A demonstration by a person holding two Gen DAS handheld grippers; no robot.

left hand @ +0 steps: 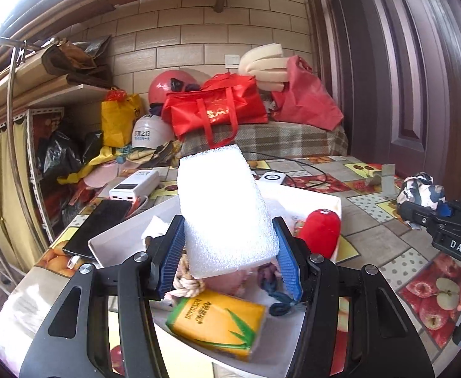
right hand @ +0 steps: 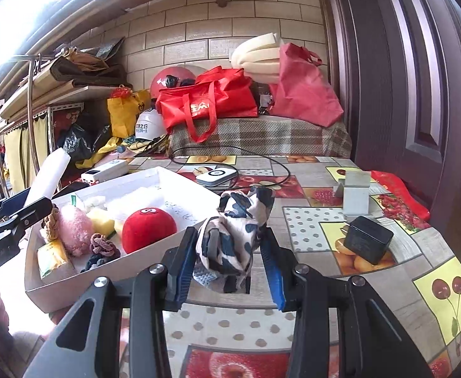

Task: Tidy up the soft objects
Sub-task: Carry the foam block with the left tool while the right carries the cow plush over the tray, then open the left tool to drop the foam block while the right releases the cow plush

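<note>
Left wrist view has the left gripper point(left hand: 228, 249) raised over the white tray point(left hand: 331, 200), its blue pads clamped on a white foam block point(left hand: 224, 208) that stands tilted above the tray. To its right, the right gripper point(right hand: 228, 267) hovers above the table point(right hand: 388, 271) just beside the tray, pinching a crumpled patterned cloth point(right hand: 233, 236). Inside the tray lie a red plush ball point(right hand: 148, 228), pink fluffy toy point(right hand: 74, 228), knotted rope point(left hand: 186, 278), scrunchies point(right hand: 102, 249) and a yellow tissue pack point(left hand: 217, 323).

2 grippers point(left hand: 227, 252) point(right hand: 228, 267), 2 helmets point(left hand: 151, 132), perhaps 2 power banks point(left hand: 135, 186).
</note>
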